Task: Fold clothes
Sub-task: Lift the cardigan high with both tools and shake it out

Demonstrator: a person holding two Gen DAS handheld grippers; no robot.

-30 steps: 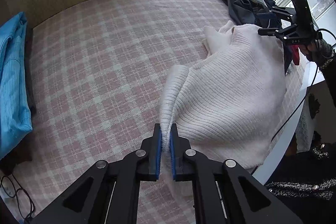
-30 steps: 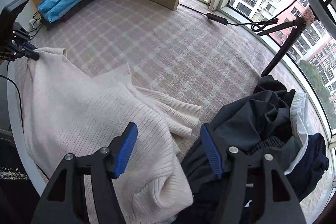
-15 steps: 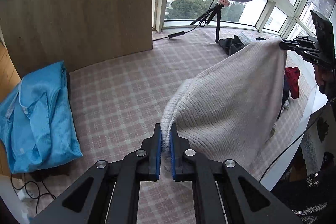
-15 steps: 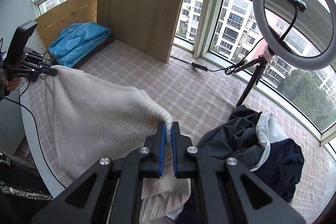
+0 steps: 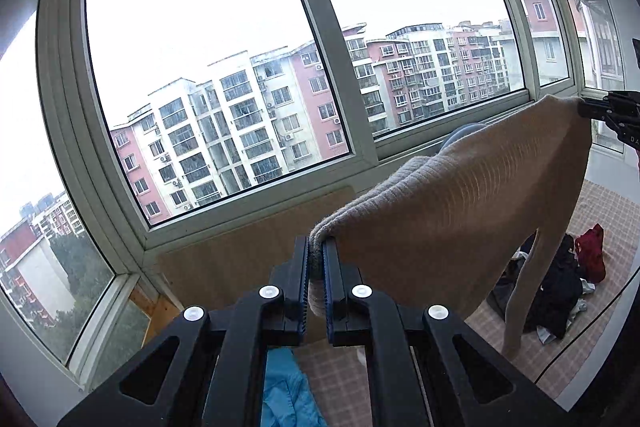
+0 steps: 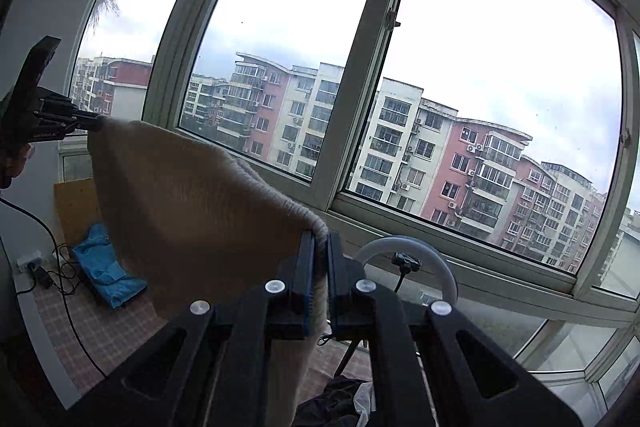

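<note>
A cream ribbed knit sweater (image 5: pixel 460 219) hangs in the air, stretched between my two grippers. My left gripper (image 5: pixel 315 259) is shut on one top corner of it. My right gripper (image 6: pixel 318 255) is shut on the other top corner; it shows far right in the left wrist view (image 5: pixel 600 109). The sweater (image 6: pixel 192 203) drapes down from both, a sleeve (image 5: pixel 524 299) dangling. The left gripper shows at the left edge of the right wrist view (image 6: pixel 94 121).
A checked pink surface (image 5: pixel 600 215) lies below with a pile of dark and red clothes (image 5: pixel 560 287). A blue garment (image 6: pixel 102 267) lies by a wooden board (image 5: pixel 240 251). A ring light (image 6: pixel 404 255) on a tripod stands before the large windows (image 5: pixel 224 75).
Both grippers have lifted the sweater high off the checked surface, so the cameras now face the windows. The right gripper was open one second ago and has shut on the sweater.
</note>
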